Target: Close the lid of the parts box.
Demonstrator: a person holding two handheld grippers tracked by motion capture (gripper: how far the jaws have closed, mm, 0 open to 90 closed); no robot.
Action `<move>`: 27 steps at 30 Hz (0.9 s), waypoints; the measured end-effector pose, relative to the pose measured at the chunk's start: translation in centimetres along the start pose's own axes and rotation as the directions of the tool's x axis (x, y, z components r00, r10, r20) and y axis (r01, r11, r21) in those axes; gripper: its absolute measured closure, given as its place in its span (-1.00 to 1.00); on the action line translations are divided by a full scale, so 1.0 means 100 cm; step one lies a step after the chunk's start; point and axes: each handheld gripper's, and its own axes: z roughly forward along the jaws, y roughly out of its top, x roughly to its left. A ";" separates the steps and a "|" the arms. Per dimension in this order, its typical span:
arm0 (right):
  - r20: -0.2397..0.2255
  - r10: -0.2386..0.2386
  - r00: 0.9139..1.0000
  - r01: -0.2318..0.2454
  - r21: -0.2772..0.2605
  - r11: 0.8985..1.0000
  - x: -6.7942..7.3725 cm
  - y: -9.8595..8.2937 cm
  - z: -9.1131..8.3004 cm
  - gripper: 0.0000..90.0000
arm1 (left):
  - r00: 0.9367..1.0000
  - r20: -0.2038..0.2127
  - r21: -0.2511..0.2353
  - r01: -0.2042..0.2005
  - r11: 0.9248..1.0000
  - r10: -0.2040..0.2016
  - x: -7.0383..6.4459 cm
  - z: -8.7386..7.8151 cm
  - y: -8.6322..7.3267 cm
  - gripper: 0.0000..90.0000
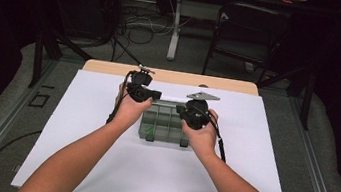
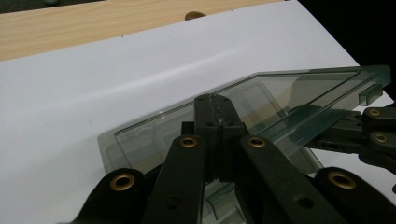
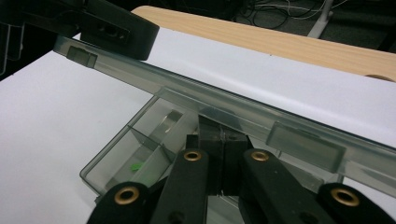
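White sheet (image 1: 103, 132) over a wooden table (image 1: 112, 67), with the smoky clear compartment box (image 1: 164, 128) at centre. Its hinged lid (image 2: 261, 100) stands partly raised, apparently mid-swing, each front corner pinched between closed jaws: left gripper (image 2: 212, 103), right gripper (image 3: 219, 133).

Each tool is matte black: left tool (image 1: 144, 92), right tool (image 1: 191, 115). Two flat black link arms carry brass-ringed rivets (seen in both gripper views). A grey three-cornered plate (image 1: 203, 96) tops the right tool. Black cable (image 1: 220, 146) trails. Forearms unsleeved.
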 end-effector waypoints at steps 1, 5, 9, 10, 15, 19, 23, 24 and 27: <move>-0.001 -0.002 1.000 0.002 0.004 1.000 0.000 -0.001 0.000 1.00 | 1.000 0.001 -0.001 0.001 1.000 -0.001 -0.001 0.000 -0.002 1.00; -0.009 -0.002 1.000 0.002 0.011 1.000 0.003 -0.006 0.001 1.00 | 1.000 0.006 0.007 -0.006 1.000 0.006 -0.003 0.001 -0.006 1.00; -0.014 0.000 1.000 0.001 0.011 1.000 0.005 -0.012 -0.001 1.00 | 1.000 0.000 0.006 -0.012 1.000 0.012 -0.006 0.000 -0.012 1.00; -0.014 -0.003 1.000 0.003 0.011 1.000 0.006 -0.014 -0.001 1.00 | 1.000 0.005 0.008 -0.012 1.000 0.011 -0.006 0.000 -0.014 1.00; -0.019 -0.017 1.000 0.017 0.016 1.000 0.010 -0.021 -0.003 1.00 | 1.000 0.015 0.005 -0.013 1.000 0.013 -0.007 0.002 -0.021 1.00; -0.027 -0.008 1.000 0.008 0.018 1.000 0.012 -0.026 -0.004 1.00 | 1.000 0.023 0.001 -0.015 1.000 0.015 -0.008 0.002 -0.026 1.00; -0.031 -0.014 0.999 0.014 0.021 1.000 0.014 -0.033 -0.005 1.00 | 0.999 0.030 0.001 -0.021 1.000 0.021 -0.008 0.002 -0.033 1.00; -0.036 -0.009 0.999 0.009 0.025 1.000 0.014 -0.034 -0.005 1.00 | 0.999 0.029 0.000 -0.024 1.000 0.024 -0.008 0.002 -0.034 1.00; -0.035 -0.013 0.999 0.014 0.027 1.000 0.014 -0.039 -0.005 1.00 | 0.999 0.033 -0.002 -0.023 1.000 0.023 -0.009 0.003 -0.039 1.00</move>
